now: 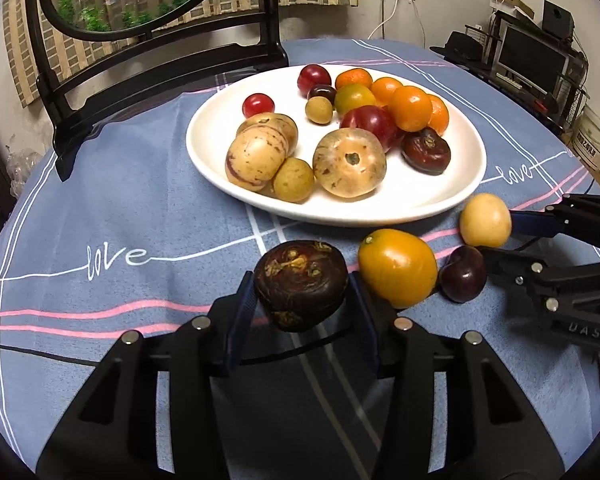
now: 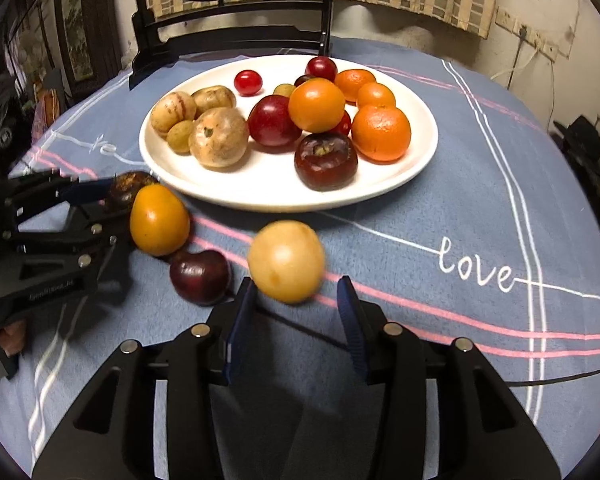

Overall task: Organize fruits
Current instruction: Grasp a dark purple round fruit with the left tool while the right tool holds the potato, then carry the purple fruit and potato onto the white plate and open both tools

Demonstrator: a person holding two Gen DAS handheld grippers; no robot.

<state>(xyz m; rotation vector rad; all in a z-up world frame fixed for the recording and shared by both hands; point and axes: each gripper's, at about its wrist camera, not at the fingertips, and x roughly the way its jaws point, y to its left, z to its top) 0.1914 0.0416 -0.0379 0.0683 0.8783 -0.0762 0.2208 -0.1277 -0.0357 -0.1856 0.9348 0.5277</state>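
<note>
Two grippers over one table (image 1: 100, 208), fruit everywhere: what does the left one have? (Editor)

The left gripper (image 1: 300, 290) is clamped on a brown fruit (image 1: 296, 276), with a blue pad pressed to each side. The fruit sits short of the near rim of the white plate (image 1: 440, 200). I cannot tell whether it rests on the blue cloth (image 1: 140, 184) or hangs just above it. (Photographer)

And the right one? (Editor)

The right gripper (image 2: 296, 284) stands narrowly parted around a pale yellow fruit (image 2: 286, 260), which is blurred in its own camera. One finger is at the fruit's edge and the other stands clear of it, so nothing is squeezed. That fruit is also off the plate, near its front rim. (Photographer)

What lies between the two? (Editor)

An orange fruit (image 1: 398, 266) and a dark plum (image 1: 462, 274) lie on the cloth, touching or nearly so. The orange one is just beside the left gripper's finger, and the plum is beside the right gripper's. (Photographer)

And the plate? (Editor)

Speckled tan fruits (image 1: 256, 156) are on its left side. Oranges (image 1: 410, 108) and red plums (image 1: 370, 122) are heaped on the right. A second brown fruit (image 1: 426, 151) sits at the front of that heap. A black stand (image 1: 160, 60) rises behind the plate. (Photographer)
</note>
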